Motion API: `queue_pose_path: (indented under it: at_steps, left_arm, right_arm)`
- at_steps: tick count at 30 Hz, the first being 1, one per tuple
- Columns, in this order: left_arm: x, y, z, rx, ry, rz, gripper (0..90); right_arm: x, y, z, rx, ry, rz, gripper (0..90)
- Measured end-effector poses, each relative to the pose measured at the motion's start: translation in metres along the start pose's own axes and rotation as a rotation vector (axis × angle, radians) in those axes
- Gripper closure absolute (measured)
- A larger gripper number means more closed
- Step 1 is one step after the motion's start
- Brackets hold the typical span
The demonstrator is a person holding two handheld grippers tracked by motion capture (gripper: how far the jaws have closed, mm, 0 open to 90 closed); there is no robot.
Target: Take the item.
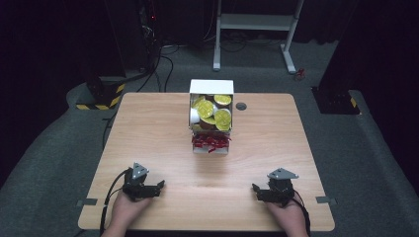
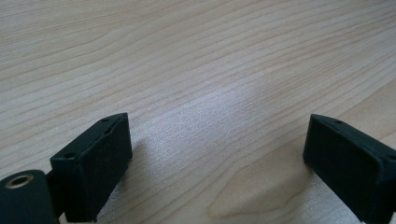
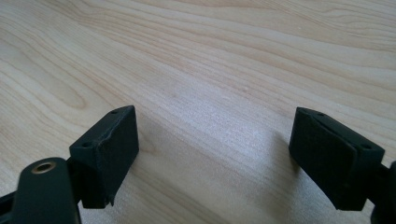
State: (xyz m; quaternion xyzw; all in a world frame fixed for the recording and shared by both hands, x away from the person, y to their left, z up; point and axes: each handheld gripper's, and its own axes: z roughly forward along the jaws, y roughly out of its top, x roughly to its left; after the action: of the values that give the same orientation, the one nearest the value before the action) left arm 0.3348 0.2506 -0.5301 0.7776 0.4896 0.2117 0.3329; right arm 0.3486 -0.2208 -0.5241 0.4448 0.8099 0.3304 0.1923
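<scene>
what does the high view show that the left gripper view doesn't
High view alone: a white box at the table's far middle, holding gold-lidded cups with red packets at its near end, plus the right gripper, both hands and the floor. Left gripper view alone: wood grain close up, and a wide gap between its black jaws. Both: the wooden table and the open left gripper.

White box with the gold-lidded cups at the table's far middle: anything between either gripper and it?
Nothing visible. Bare wood tabletop lies between the left gripper, the right gripper and the white box of gold-lidded cups. Both grippers are open and empty near the front edge. A small dark round grommet sits beside the box, off both paths.
</scene>
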Motion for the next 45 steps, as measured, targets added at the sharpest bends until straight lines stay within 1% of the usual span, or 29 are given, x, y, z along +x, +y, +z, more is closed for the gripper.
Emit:
queue_pose_path:
  at_steps: [2,5,10,13,14,15,16,18,21,23,27,29,32,36,38,39,40,41,43,44,45]
  left_arm:
    - [0.0001,0.0002,0.0000,0.002,0.000,0.001,8.2]
    - [0.0001,0.0008,0.0009,-0.001,-0.002,0.001,8.2]
    - [0.0009,0.0014,0.0013,-0.002,0.000,0.012,8.2]
    - [0.0004,0.0012,0.0013,-0.003,-0.002,0.005,8.3]
    - [0.0002,0.0010,0.0011,-0.003,-0.002,0.003,8.3]
    - [0.0003,0.0008,0.0005,0.000,-0.002,0.003,8.5]
    - [0.0000,0.0005,0.0002,0.000,-0.002,-0.001,8.8]
    - [0.0002,0.0000,-0.0005,-0.004,0.003,0.003,10.1]
    - [-0.0005,-0.0009,-0.0013,-0.010,0.006,-0.007,11.1]
    - [-0.0003,-0.0011,-0.0016,-0.010,0.007,-0.005,11.3]
    - [0.0001,-0.0020,-0.0028,-0.020,0.017,-0.012,15.3]
    - [0.0000,-0.0020,-0.0028,-0.020,0.017,-0.012,15.3]
    - [-0.0002,-0.0023,-0.0030,-0.020,0.018,-0.012,15.5]
    - [-0.0001,-0.0024,-0.0034,-0.020,0.019,-0.016,16.7]
    - [-0.0002,-0.0029,-0.0042,-0.026,0.015,-0.017,21.4]
    - [0.0003,-0.0032,-0.0048,-0.034,0.008,-0.010,24.6]
    - [0.0007,-0.0035,-0.0053,-0.034,0.006,-0.006,24.6]
    - [0.0020,-0.0036,-0.0058,-0.038,-0.012,0.001,25.8]
    - [0.0025,-0.0032,-0.0063,-0.041,-0.016,0.005,26.4]
    - [0.0020,-0.0021,-0.0075,-0.050,-0.012,0.004,26.4]
    - [0.0019,-0.0018,-0.0084,-0.054,-0.016,0.006,26.5]
  right_arm:
    - [0.0010,-0.0015,-0.0014,0.001,-0.005,0.012,16.0]
    - [-0.0003,-0.0027,-0.0026,-0.001,0.000,0.003,16.2]
    - [-0.0036,-0.0059,-0.0058,-0.001,0.009,0.006,16.8]
    - [-0.0040,-0.0057,-0.0056,0.000,0.009,0.003,16.1]
    - [-0.0050,-0.0052,-0.0051,0.000,0.012,-0.007,15.6]
    - [-0.0053,-0.0049,-0.0047,0.001,0.016,-0.003,15.1]
    - [-0.0061,-0.0043,-0.0040,0.001,0.018,-0.010,14.6]
    - [-0.0059,-0.0032,-0.0028,0.003,0.017,-0.005,14.1]
    - [-0.0051,-0.0020,-0.0016,0.006,0.012,0.003,14.0]
    - [-0.0052,-0.0020,-0.0016,0.006,0.012,0.003,14.0]
    - [-0.0055,-0.0017,-0.0012,0.005,0.010,0.004,14.0]
    - [-0.0053,-0.0017,-0.0013,0.006,0.010,0.006,14.0]
    - [-0.0058,-0.0013,-0.0007,0.006,0.015,-0.007,12.5]
    - [-0.0059,-0.0011,-0.0004,0.006,0.015,-0.009,12.4]
    - [-0.0060,-0.0013,-0.0006,0.006,0.017,-0.009,12.5]
    - [-0.0056,-0.0016,-0.0009,0.007,0.016,-0.005,12.5]
    - [-0.0056,-0.0016,-0.0009,0.007,0.016,-0.005,12.5]
    - [-0.0055,-0.0017,-0.0011,0.007,0.016,-0.006,12.5]
    - [-0.0055,-0.0018,-0.0011,0.006,0.016,-0.006,12.5]
    - [-0.0056,-0.0018,-0.0011,0.006,0.015,-0.007,12.7]
    - [-0.0052,-0.0020,-0.0013,0.007,0.013,0.000,12.9]
